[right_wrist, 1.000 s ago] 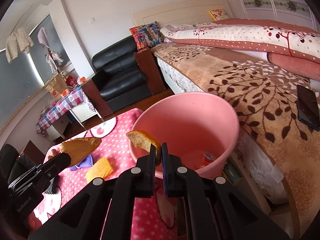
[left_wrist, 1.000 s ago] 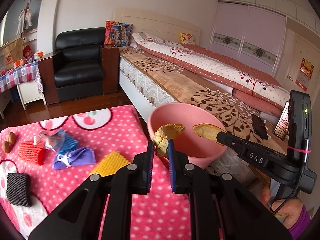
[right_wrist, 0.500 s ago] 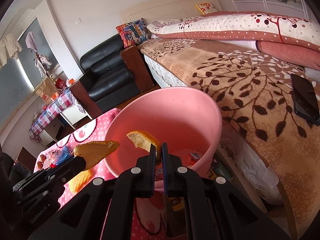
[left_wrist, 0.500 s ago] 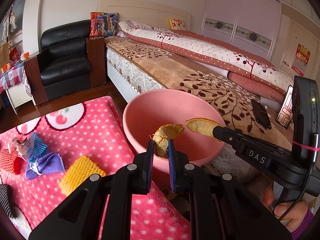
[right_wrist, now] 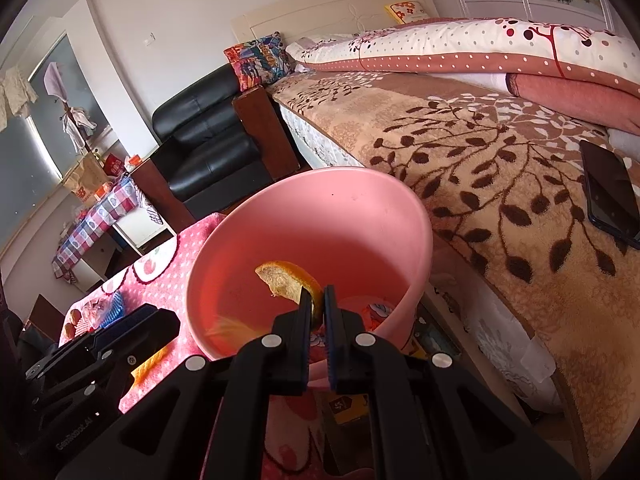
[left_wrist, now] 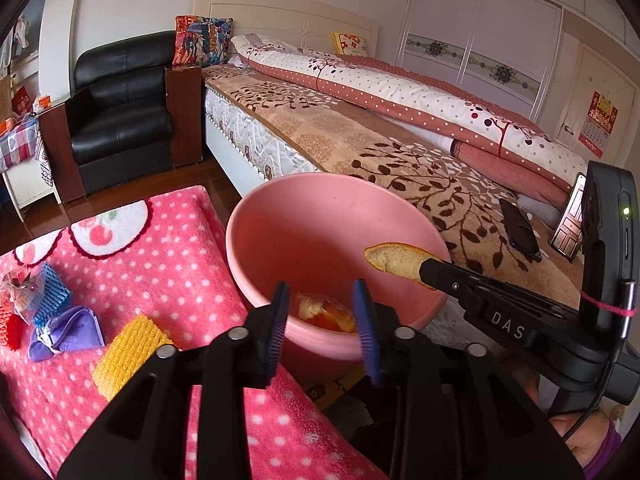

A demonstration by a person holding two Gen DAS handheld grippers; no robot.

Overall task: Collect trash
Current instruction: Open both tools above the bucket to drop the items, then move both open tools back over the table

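A pink bin stands between the table and the bed. My left gripper hovers over its near rim, its jaws opening with nothing held between them. A piece of orange peel lies in the bin below them, beside other scraps. My right gripper is shut on another strip of orange peel, held over the bin's opening from the right.
A pink dotted cloth covers the table at left, carrying a yellow foam net, a purple mask, a blue net and a red net. The bed with a phone lies behind the bin. A black armchair stands far left.
Both grippers moved forward and down over the bin. The left jaws spread apart and let go of their peel, which now lies in the bin. The right keeps its peel.
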